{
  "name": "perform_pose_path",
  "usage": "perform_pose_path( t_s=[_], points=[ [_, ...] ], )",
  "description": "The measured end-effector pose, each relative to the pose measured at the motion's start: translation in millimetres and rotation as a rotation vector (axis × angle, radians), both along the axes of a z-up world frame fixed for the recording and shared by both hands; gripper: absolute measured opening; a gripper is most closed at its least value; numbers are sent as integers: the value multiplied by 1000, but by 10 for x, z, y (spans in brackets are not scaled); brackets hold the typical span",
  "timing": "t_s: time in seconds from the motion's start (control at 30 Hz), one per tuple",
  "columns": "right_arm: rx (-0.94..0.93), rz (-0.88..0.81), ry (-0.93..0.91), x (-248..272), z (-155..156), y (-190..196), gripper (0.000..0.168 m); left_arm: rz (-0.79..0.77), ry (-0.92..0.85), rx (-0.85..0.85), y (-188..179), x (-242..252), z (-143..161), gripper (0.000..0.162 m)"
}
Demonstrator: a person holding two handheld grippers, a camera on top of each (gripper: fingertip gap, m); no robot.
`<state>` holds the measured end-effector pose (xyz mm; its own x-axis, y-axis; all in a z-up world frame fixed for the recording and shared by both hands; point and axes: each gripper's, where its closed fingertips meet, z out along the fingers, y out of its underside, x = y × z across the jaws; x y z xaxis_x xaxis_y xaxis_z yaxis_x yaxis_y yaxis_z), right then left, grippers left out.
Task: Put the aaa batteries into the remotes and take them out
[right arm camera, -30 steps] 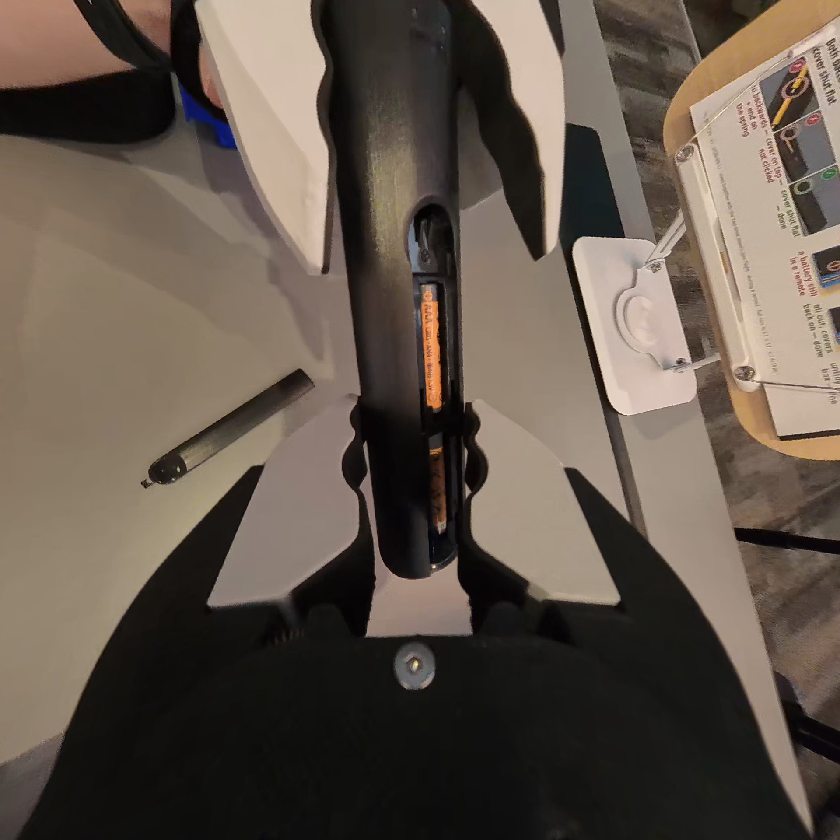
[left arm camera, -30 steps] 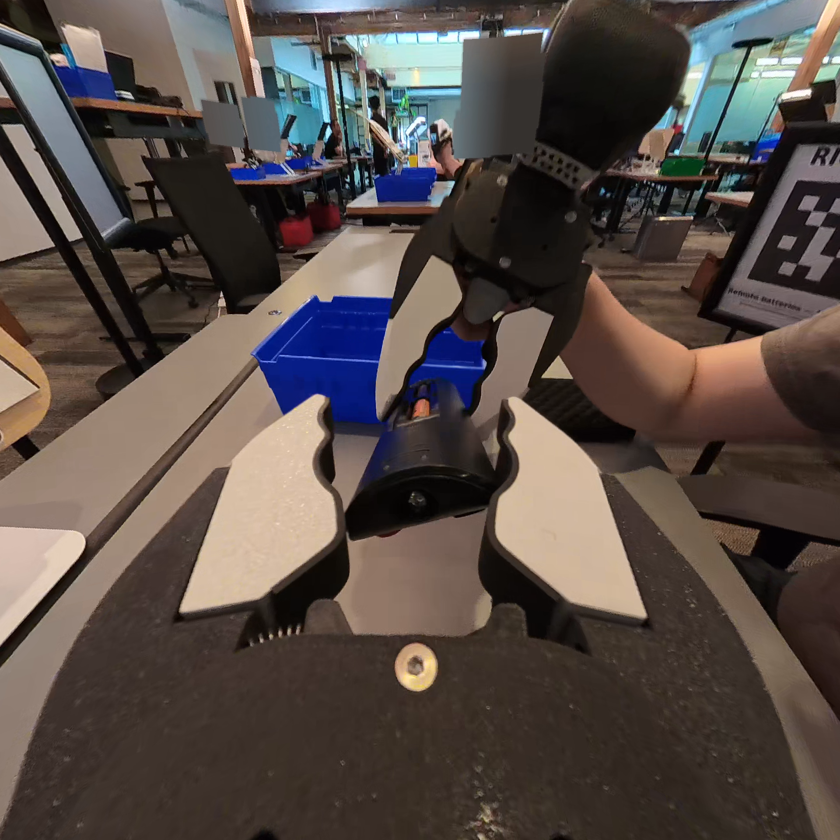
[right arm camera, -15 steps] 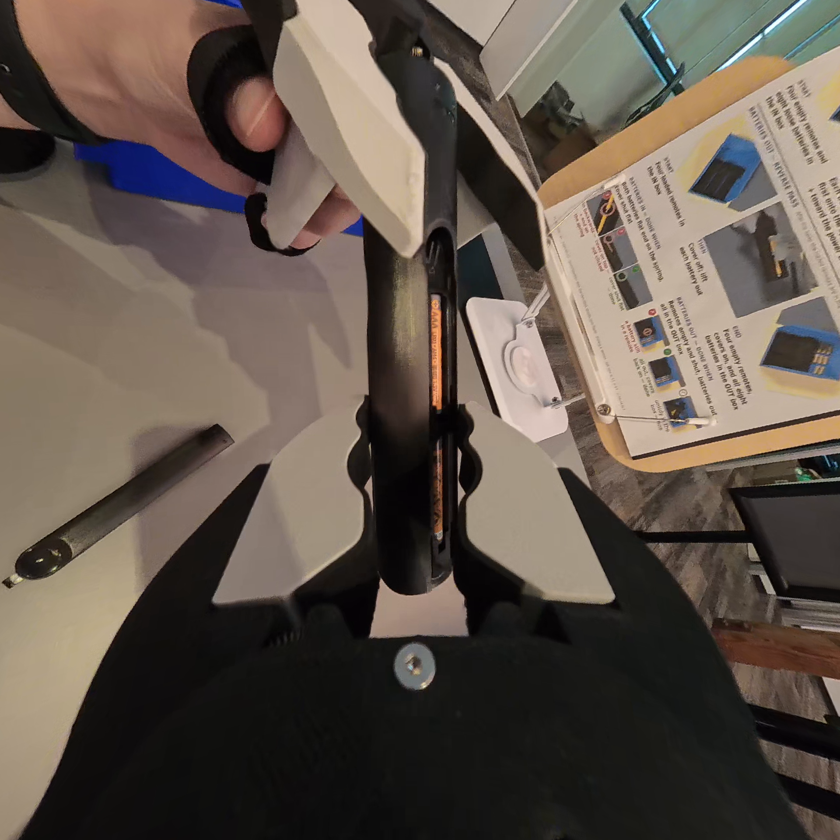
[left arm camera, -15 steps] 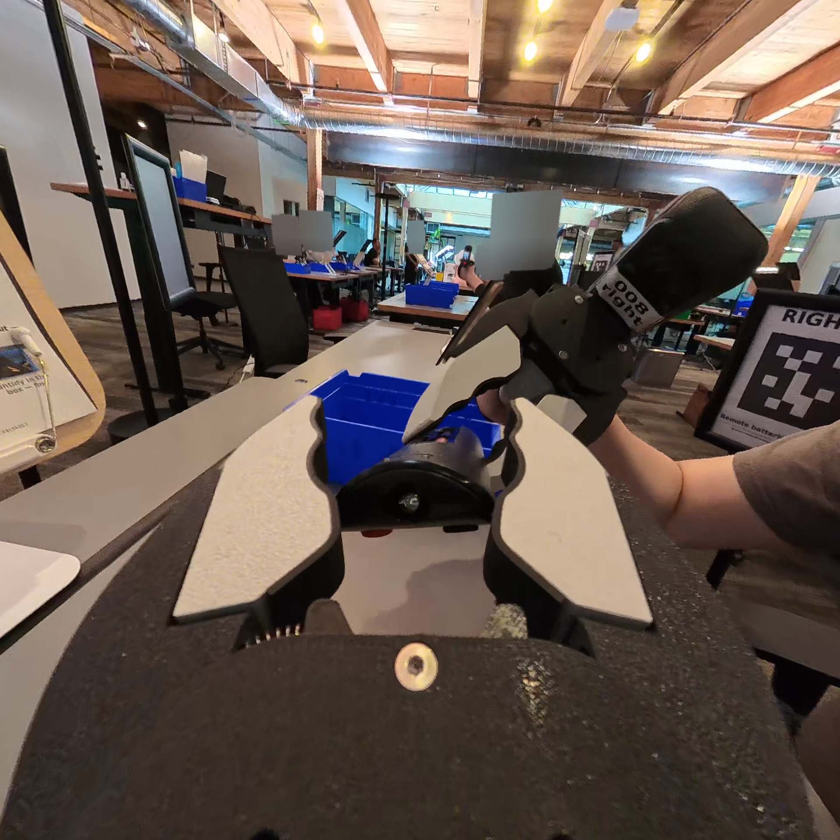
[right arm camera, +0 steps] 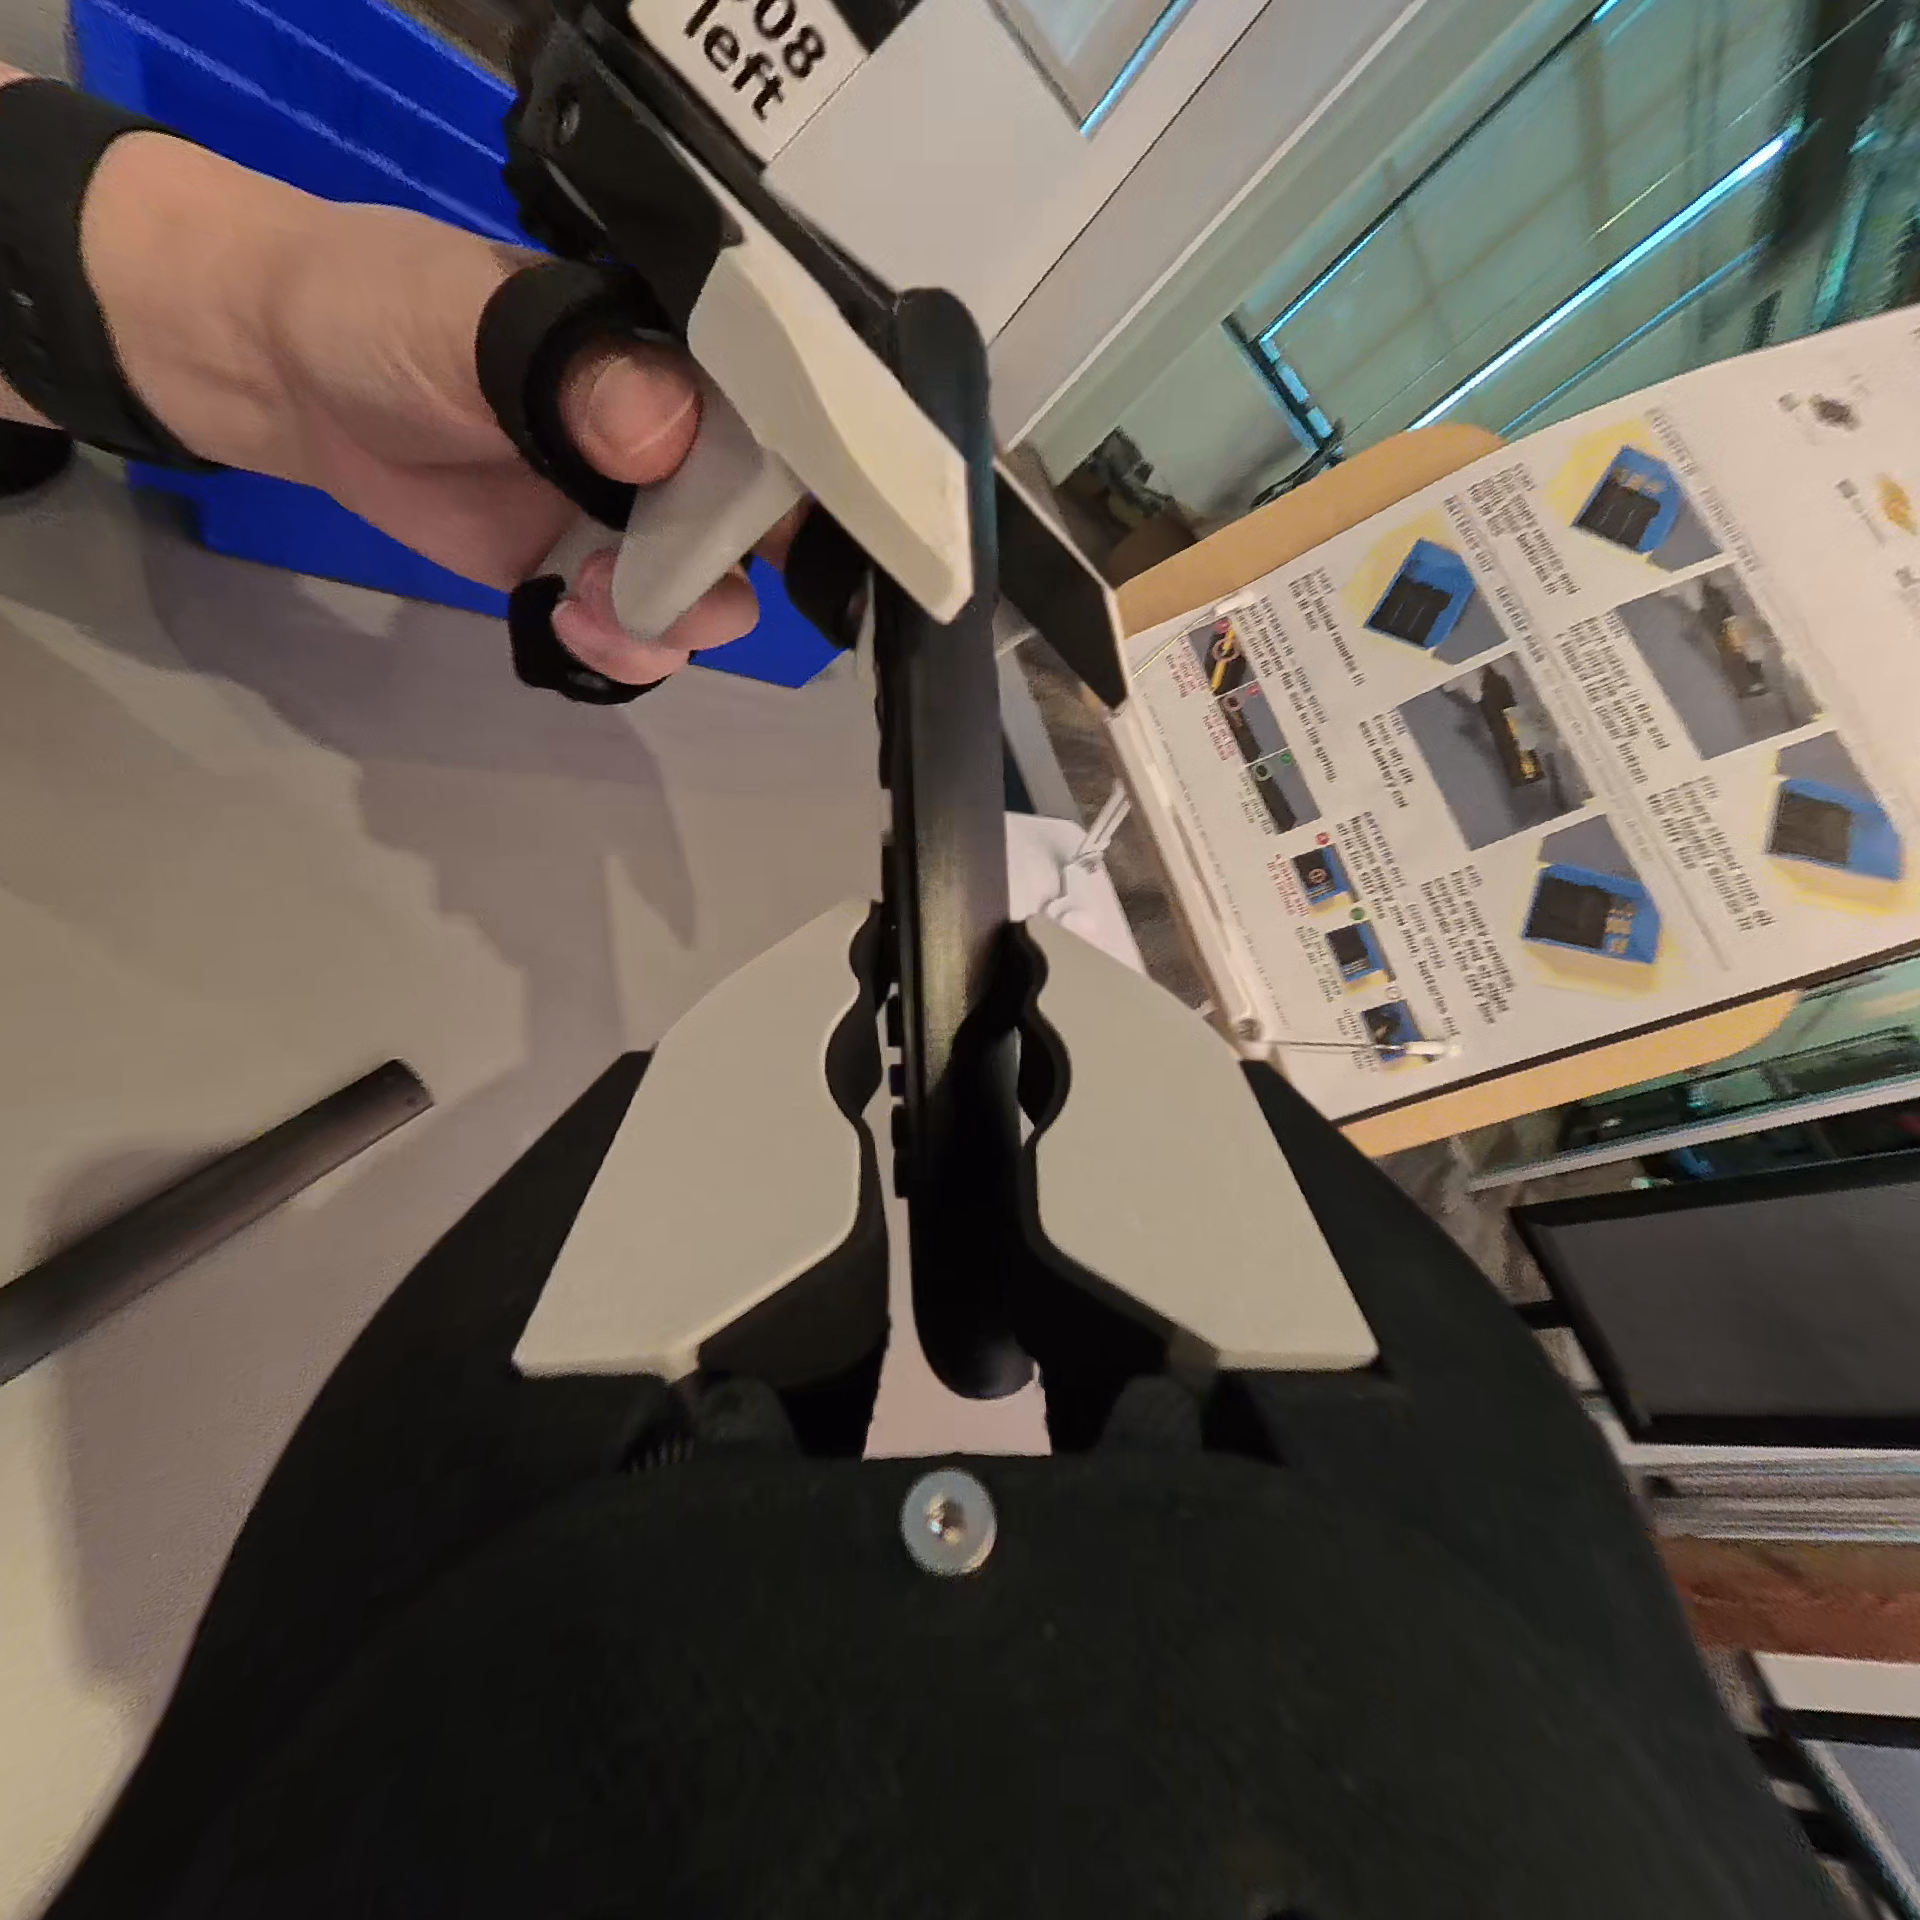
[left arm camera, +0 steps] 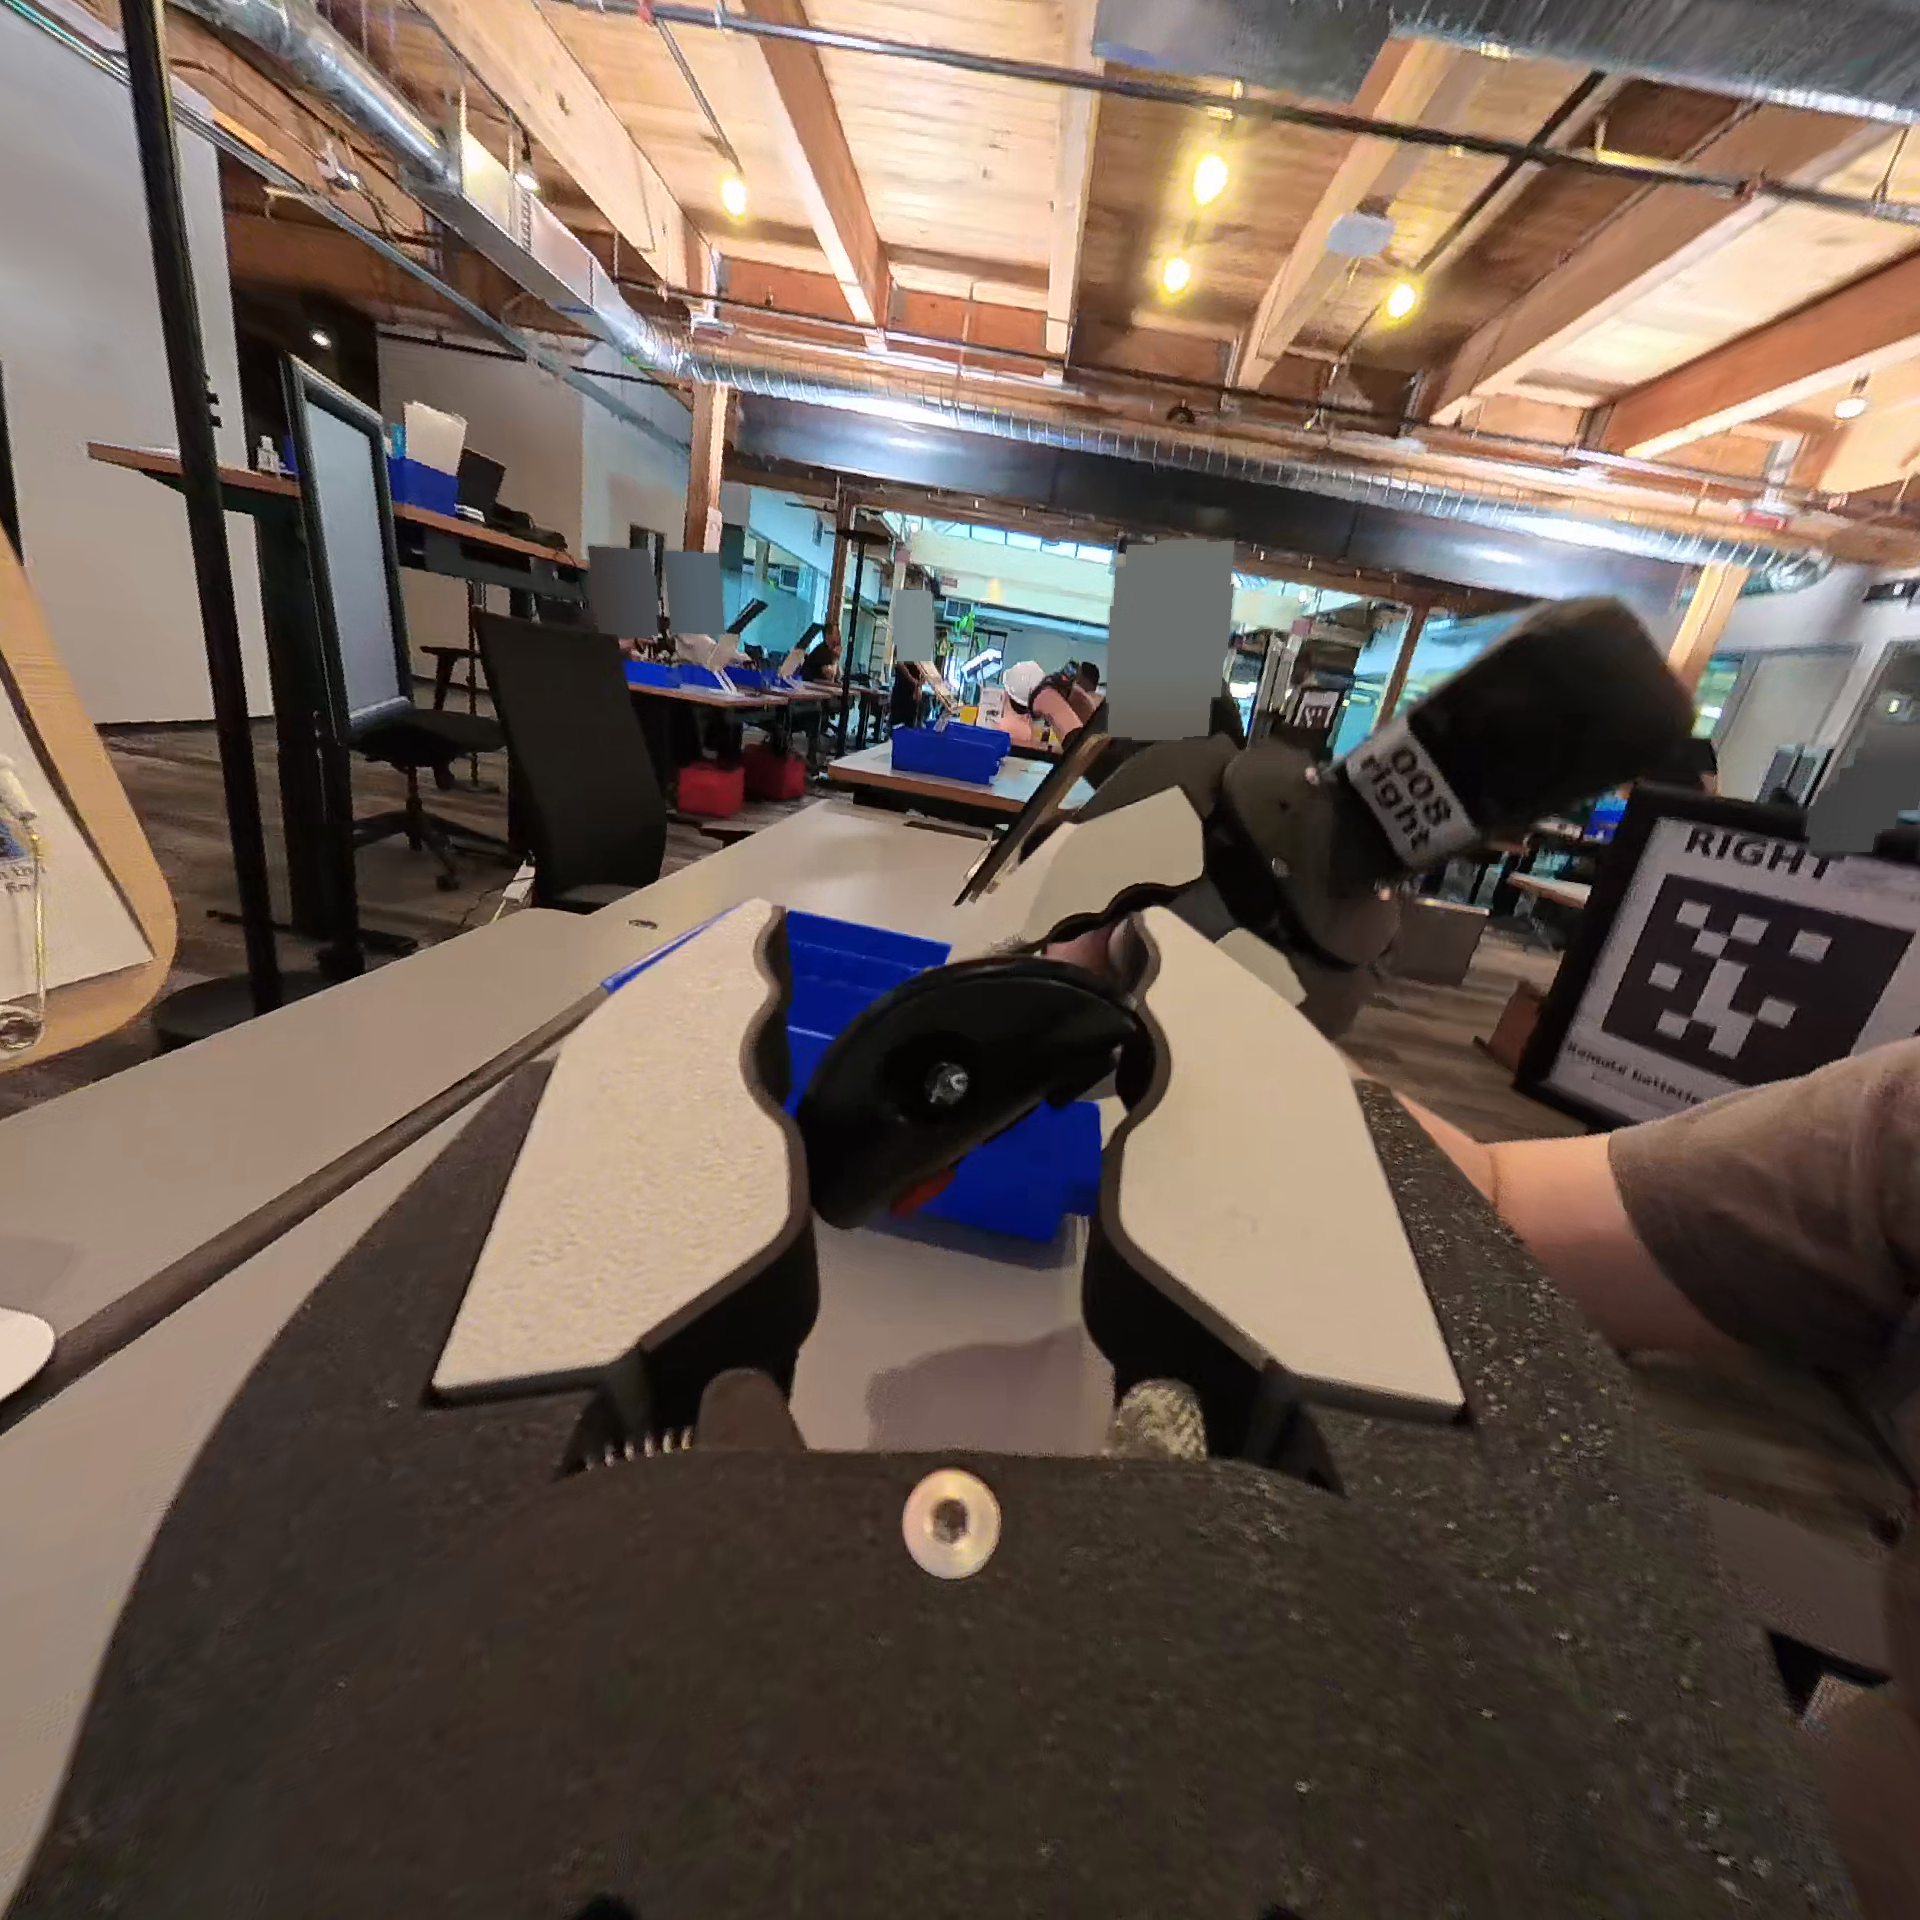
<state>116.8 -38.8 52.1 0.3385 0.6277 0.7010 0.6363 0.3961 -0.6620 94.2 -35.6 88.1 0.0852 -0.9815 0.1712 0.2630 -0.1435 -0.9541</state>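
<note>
Holding the black remote [right arm camera: 951, 935] up off the grey table [right arm camera: 260, 831] with both claws, left gripper [left arm camera: 951, 1060] and right gripper [right arm camera: 940, 1049] each squeezed tight on one end, we can tip it, near the blue bin [left arm camera: 997, 1184] and dark rod [right arm camera: 208, 1195].

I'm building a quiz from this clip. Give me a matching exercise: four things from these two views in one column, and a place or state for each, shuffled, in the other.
Things:
1. remote
2. blue bin
3. dark rod
4. instruction sheet

Places or states:
A. lying flat on the grey table
B. propped on a wooden board off the table's edge
C. clamped at both ends, by the left tongs and the right tongs
D. standing on the table behind the remote

Pairs: 1-C, 2-D, 3-A, 4-B
</note>
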Motion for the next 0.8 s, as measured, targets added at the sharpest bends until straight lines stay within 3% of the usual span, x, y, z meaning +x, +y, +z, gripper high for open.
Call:
perform_pose_path(
  t_s=[0.17,0.3,0.37,0.5,0.6,0.8],
  points=[
    [101,-14,-34,-9,-45,70,24,-19,-11,43,-77,-11,54,50],
    [187,-50,-25,39,-7,122,23,35,55,53,-46,16,32,54],
    [257,-80,-27,87,60,135,22,83,66,-13,51,4,27,83],
    [394,-122,-32,146,188,112,22,99,154,-153,156,45,-130,112],
    [471,-132,-95,81,156,80,22,53,159,-171,65,173,-173,109],
    [515,-148,-92,-22,147,47,22,62,110,-87,1,199,-133,80]
  ],
)
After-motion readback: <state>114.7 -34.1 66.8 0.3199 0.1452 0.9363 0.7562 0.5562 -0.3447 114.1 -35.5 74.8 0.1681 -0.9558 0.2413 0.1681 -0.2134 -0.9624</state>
